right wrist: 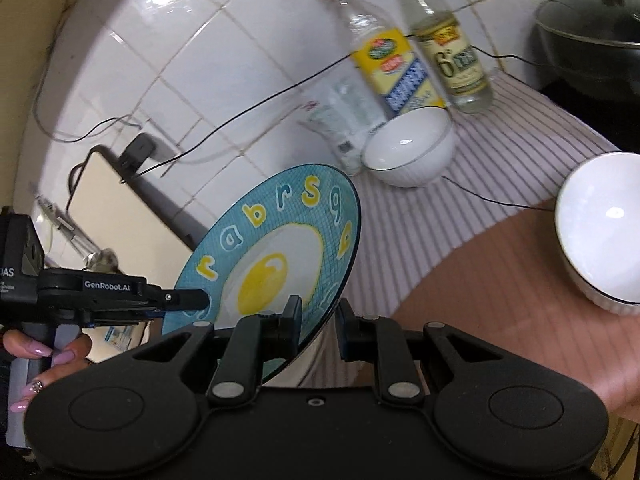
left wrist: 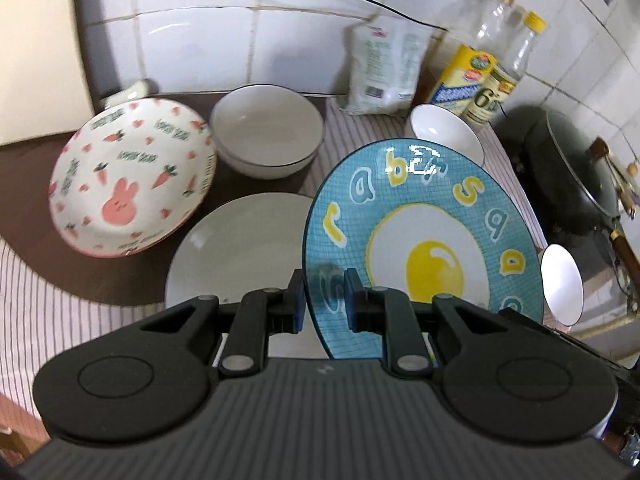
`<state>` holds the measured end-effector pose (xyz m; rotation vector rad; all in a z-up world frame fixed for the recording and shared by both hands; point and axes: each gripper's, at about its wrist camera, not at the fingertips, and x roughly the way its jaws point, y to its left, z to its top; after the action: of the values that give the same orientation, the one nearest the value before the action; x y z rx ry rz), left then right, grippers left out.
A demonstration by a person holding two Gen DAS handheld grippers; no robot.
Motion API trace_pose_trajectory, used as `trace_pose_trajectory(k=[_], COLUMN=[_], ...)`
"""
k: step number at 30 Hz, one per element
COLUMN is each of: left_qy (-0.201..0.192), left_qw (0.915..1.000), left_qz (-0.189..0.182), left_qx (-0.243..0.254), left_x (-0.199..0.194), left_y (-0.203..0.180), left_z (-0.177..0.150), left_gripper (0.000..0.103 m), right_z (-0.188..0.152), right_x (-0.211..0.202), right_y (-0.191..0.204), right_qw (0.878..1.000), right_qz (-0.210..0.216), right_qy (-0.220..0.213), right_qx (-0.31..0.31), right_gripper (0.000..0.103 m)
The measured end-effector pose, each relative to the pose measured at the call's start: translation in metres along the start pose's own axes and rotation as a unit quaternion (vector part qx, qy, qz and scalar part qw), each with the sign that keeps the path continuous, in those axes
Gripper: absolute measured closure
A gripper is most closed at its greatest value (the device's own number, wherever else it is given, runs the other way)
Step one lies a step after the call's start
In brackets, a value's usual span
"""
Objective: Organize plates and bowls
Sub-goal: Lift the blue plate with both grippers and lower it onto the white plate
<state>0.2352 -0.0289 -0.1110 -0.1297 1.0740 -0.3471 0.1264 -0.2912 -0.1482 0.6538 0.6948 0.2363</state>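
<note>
Your left gripper (left wrist: 323, 295) clamps the blue egg-print ceramic plate (left wrist: 424, 240) by its rim, tilted above the plain white plate (left wrist: 236, 252); your right gripper (right wrist: 318, 326) straddles the rim, contact unclear.

Round turquoise checked plate (left wrist: 424, 236) with yellow-and-white fried-egg centre at centre frame; white dish (left wrist: 132, 180) with pink rabbit and carrots at left.

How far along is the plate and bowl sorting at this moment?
Done: two large bowls sit nested. In hand: the blue egg plate is lifted, left gripper and right gripper around its rim. Left: white plate, rabbit plate and two small white bowls sit apart.
</note>
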Motion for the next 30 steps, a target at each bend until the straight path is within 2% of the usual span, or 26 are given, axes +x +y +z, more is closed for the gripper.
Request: trace_pose_trajectory(k=[4, 9, 15, 23, 30], left_qy=[-0.009, 0.001, 0.016, 0.035, 0.052], left_qw=[0.9986, 0.9938, 0.9924, 0.9905, 0.9892], left_qz=[0.006, 0.01, 0.031, 0.037, 0.046], left_qx=[-0.051, -0.111, -0.118, -0.127, -0.129], left_x=[-0.01, -0.013, -0.006, 0.008, 0.02], left_y=[0.026, 0.059, 0.074, 0.079, 0.081], left_z=[-0.016, -0.032, -0.045, -0.053, -0.051], left_gripper=[0.085, 0.085, 0.084, 0.084, 0.084], right_z=[-0.003, -0.01, -0.024, -0.034, -0.03], right_x=[0.008, 0.024, 0.041, 0.051, 0.06], right_y=[0.014, 0.029, 0.033, 0.025, 0.034], right_qw=[1.0, 0.999, 0.996, 0.994, 0.99], right_qz=[0.015, 0.029, 0.03, 0.019, -0.019], right_qy=[0.012, 0.04, 0.074, 0.1, 0.14], right_qx=[-0.004, -0.018, -0.027, -0.025, -0.021], right_gripper=[0.081, 0.081, 0.081, 0.081, 0.08])
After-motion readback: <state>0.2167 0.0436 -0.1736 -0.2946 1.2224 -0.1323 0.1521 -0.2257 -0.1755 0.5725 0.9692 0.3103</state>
